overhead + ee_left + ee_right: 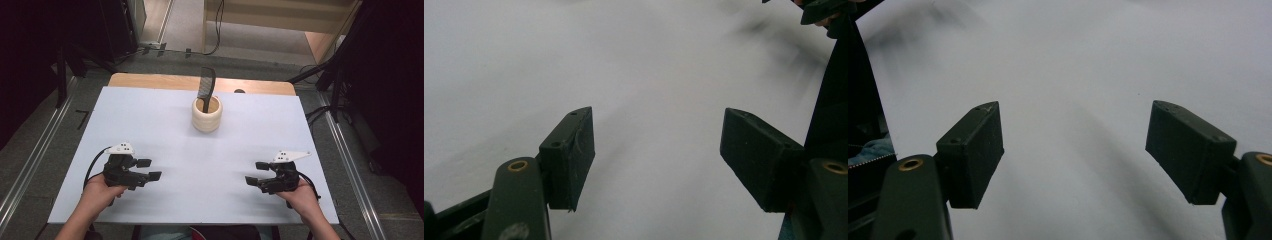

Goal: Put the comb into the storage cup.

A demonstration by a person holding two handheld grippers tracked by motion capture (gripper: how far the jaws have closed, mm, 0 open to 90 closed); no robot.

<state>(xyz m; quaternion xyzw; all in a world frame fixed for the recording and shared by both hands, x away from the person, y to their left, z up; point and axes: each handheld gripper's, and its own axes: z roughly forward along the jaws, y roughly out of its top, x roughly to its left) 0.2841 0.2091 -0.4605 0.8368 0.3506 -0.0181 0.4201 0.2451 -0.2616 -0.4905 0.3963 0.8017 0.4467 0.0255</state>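
Note:
A cream round cup (207, 115) stands at the far middle of the white table (165, 125), with a black comb (205, 89) upright in it, teeth end sticking up. My left gripper (149, 169) rests low over the near left of the table, held by a hand, jaws open and pointing right with nothing between them. Its pads (569, 156) stand wide apart over bare white surface. My right gripper (257, 172) sits at the near right, jaws open and pointing left, also empty. Its pads (973, 152) frame only the table.
The white sheet covers a wooden tabletop (150, 81) whose far edge shows. Metal rails (30, 165) run along both sides on the floor. Cables and dark stands (340, 95) sit beyond the table's right and far side.

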